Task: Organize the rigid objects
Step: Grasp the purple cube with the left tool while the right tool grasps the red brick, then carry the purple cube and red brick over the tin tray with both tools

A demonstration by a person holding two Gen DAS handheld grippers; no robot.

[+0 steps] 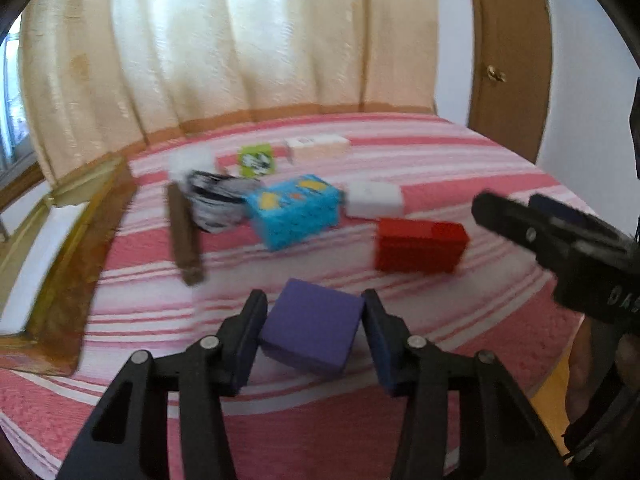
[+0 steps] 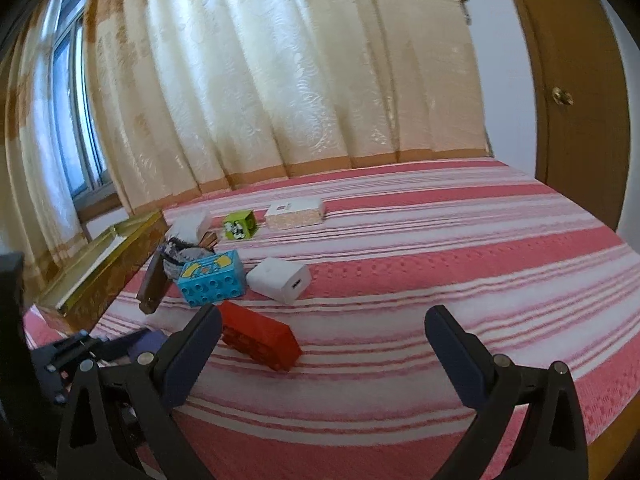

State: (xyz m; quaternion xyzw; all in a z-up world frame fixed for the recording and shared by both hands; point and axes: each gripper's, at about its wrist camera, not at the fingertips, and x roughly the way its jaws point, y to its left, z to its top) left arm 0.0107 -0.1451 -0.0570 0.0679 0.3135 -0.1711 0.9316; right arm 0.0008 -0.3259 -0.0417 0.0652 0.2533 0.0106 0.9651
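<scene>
My left gripper (image 1: 314,320) is shut on a purple cube (image 1: 312,326) and holds it low over the striped bed. My right gripper (image 2: 324,334) is open and empty; it also shows at the right of the left wrist view (image 1: 520,216). A red brick (image 1: 420,245) lies ahead to the right, near my right gripper's left finger (image 2: 200,336) in the right wrist view (image 2: 260,338). Behind it lie a blue brick (image 1: 296,210), a white charger (image 1: 374,199), a green cube (image 1: 256,160), a pale box (image 1: 318,148) and a brown stick (image 1: 185,236).
A gold-rimmed open box (image 1: 68,248) lies at the bed's left edge, also in the right wrist view (image 2: 100,268). A black-and-white bundle (image 1: 216,196) sits by the blue brick. Curtains hang behind the bed and a wooden door (image 2: 576,92) stands at the right.
</scene>
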